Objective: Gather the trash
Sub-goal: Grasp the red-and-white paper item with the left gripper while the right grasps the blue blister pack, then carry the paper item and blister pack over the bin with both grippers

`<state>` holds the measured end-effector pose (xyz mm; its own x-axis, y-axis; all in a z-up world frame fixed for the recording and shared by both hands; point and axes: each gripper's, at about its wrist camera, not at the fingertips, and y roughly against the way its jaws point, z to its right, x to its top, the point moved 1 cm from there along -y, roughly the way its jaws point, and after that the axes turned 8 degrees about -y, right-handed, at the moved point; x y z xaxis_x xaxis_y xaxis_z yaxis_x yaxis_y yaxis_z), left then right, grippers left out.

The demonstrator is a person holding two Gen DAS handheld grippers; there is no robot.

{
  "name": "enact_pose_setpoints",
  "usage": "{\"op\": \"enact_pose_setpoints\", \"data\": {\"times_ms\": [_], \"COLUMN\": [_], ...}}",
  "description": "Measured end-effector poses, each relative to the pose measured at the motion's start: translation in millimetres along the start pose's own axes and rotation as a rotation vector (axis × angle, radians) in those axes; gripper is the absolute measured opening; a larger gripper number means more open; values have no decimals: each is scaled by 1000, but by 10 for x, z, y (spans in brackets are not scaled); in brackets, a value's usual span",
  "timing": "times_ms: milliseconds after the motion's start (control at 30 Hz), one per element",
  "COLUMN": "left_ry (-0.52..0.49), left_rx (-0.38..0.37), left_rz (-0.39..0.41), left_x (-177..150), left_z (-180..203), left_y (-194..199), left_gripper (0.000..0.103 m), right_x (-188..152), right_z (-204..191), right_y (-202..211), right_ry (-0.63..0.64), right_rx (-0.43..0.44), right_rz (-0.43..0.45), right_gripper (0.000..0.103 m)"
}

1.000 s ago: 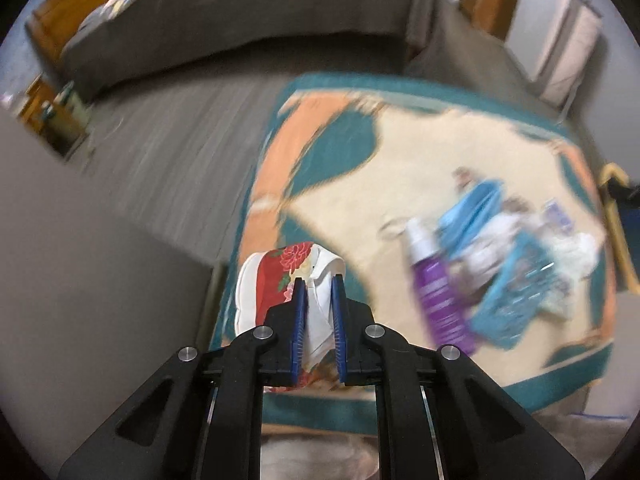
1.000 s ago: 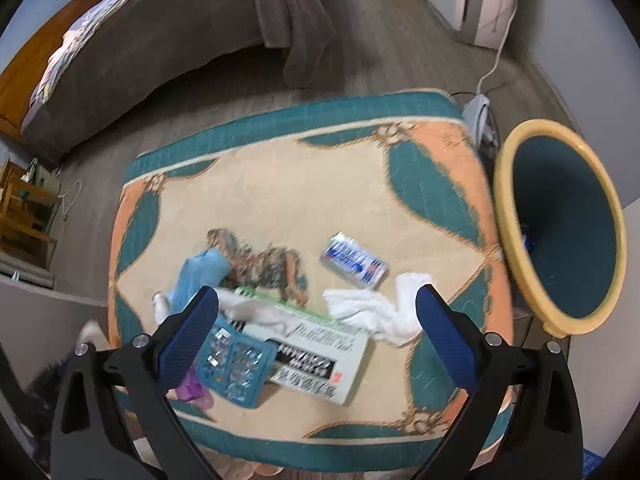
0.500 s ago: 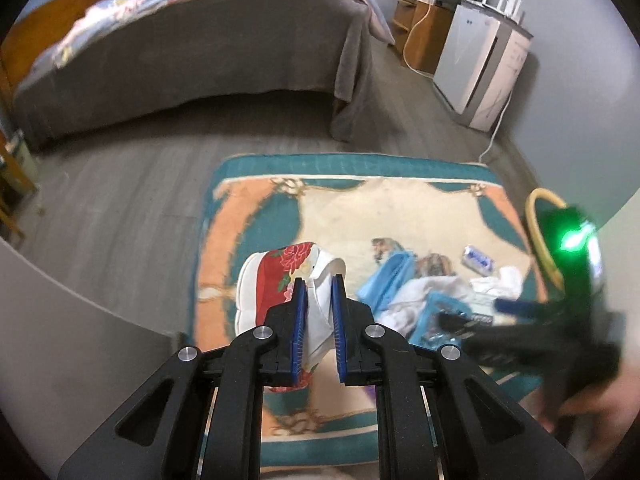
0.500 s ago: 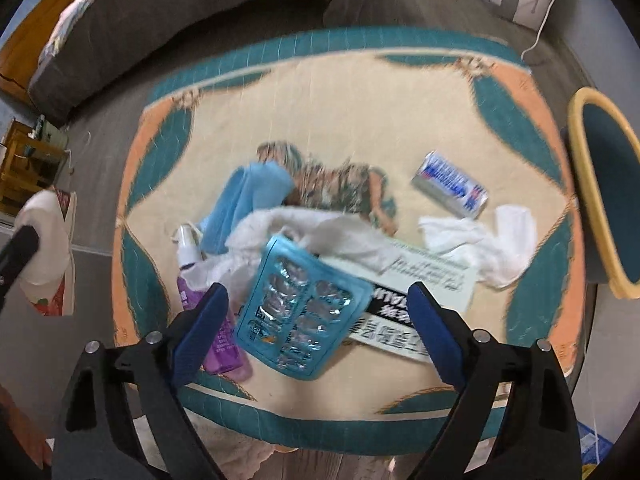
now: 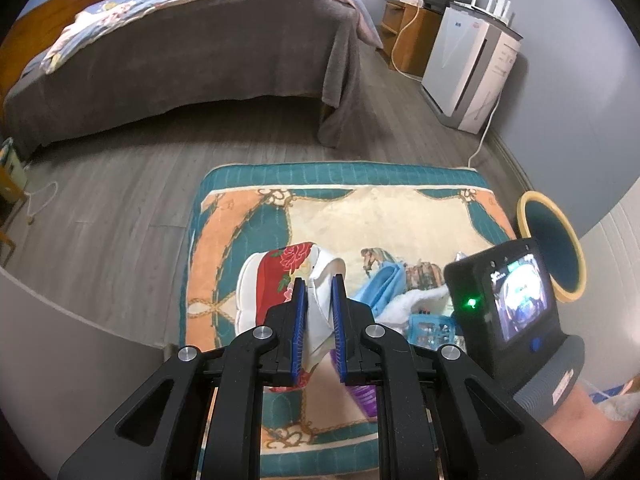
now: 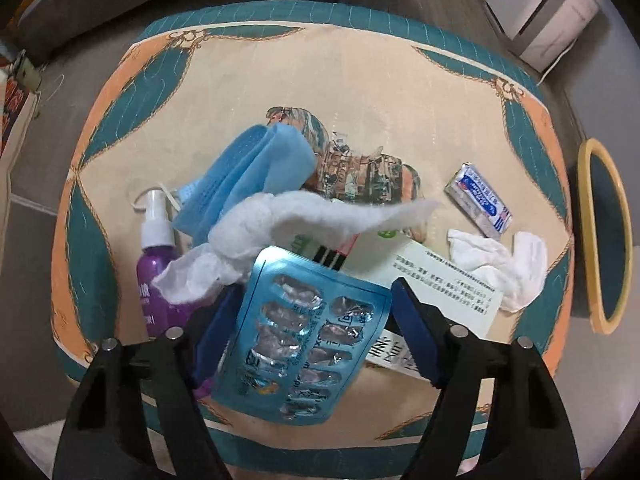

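My left gripper is shut on the white rim of a red floral bag, held above the patterned table cover. My right gripper is open, its jaws low on either side of a blue empty blister pack. Around the pack lie a white tissue strip, a blue face mask, a purple spray bottle, a printed paper leaflet, a crumpled white tissue and a small blue-white packet. The right gripper's camera unit shows in the left view.
A yellow-rimmed teal bin stands off the table's right edge; it also shows in the right wrist view. A bed with a grey blanket lies beyond, and a white appliance stands by the wall at the right.
My right gripper has dropped closer to the trash pile until its jaws flank the blister pack. My left gripper has swung and steadied over the table, still holding the bag.
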<state>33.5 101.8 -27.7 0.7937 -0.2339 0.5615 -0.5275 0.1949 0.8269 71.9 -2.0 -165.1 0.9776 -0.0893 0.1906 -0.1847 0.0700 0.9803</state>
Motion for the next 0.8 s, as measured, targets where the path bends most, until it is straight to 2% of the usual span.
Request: {"op": "enact_pose_setpoints", "data": {"times_ms": [167, 333, 500, 800], "left_ry": [4, -7, -39, -77], "left_rx": [-2, 1, 10, 21], "left_rz": [8, 7, 18, 0], "left_x": [28, 38, 67, 92], "left_z": [-3, 68, 207, 404], "left_y": [-1, -12, -3, -83], "left_gripper": [14, 14, 14, 14], "right_x": [-12, -11, 8, 215], "right_z": [103, 303, 441, 976], "right_y": [141, 322, 651, 1107], "right_ry": [19, -1, -20, -87], "right_rx": [-5, 26, 45, 72], "right_rz": [42, 79, 163, 285], "right_gripper": [69, 69, 69, 69]}}
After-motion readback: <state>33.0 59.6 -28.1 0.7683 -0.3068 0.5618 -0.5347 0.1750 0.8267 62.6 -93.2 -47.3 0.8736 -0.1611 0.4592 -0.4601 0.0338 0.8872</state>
